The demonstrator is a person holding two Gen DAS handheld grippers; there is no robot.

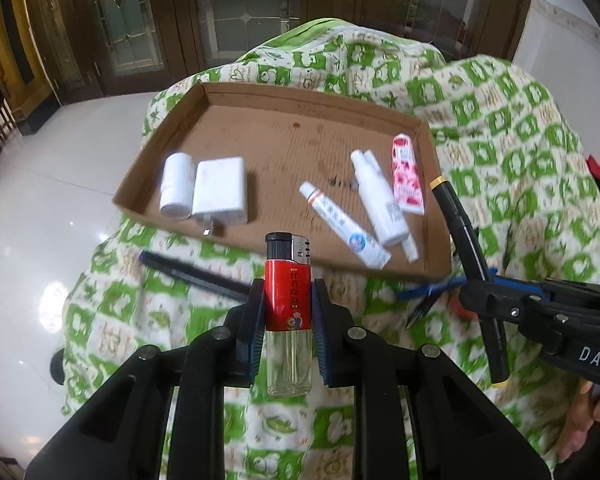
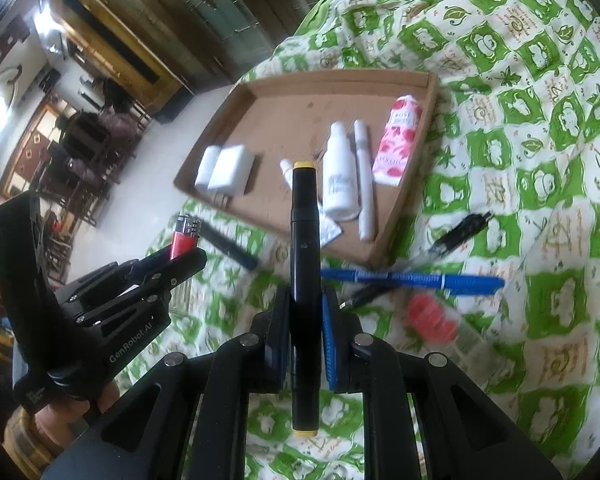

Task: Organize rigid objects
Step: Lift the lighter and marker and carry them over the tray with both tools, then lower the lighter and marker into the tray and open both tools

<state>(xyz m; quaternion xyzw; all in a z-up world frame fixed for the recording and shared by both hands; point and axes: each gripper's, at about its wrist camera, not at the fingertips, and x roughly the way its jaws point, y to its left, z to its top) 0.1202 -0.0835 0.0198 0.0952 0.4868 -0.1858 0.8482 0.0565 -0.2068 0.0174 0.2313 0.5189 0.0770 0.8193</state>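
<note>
My left gripper (image 1: 288, 286) is shut on a red lighter (image 1: 288, 280) with a clear base, held upright just short of the near edge of the cardboard tray (image 1: 260, 128). My right gripper (image 2: 306, 300) is shut on a black marker (image 2: 305, 248) with yellow ends, also near that edge. In the tray lie a white bottle (image 1: 176, 184), a white charger (image 1: 220, 190), a small tube (image 1: 342, 224), a white spray bottle (image 1: 376, 200) and a pink tube (image 1: 407, 176). The right wrist view shows the left gripper (image 2: 180, 258) with the lighter (image 2: 182, 240) at the left.
The tray rests on a green-and-white patterned cloth (image 2: 540, 160). Loose on the cloth lie a blue pen (image 2: 420, 280), a black pen (image 2: 228, 246), a red object (image 2: 432, 320) and a small black item (image 2: 460, 228). White tiled floor (image 1: 40, 200) lies to the left.
</note>
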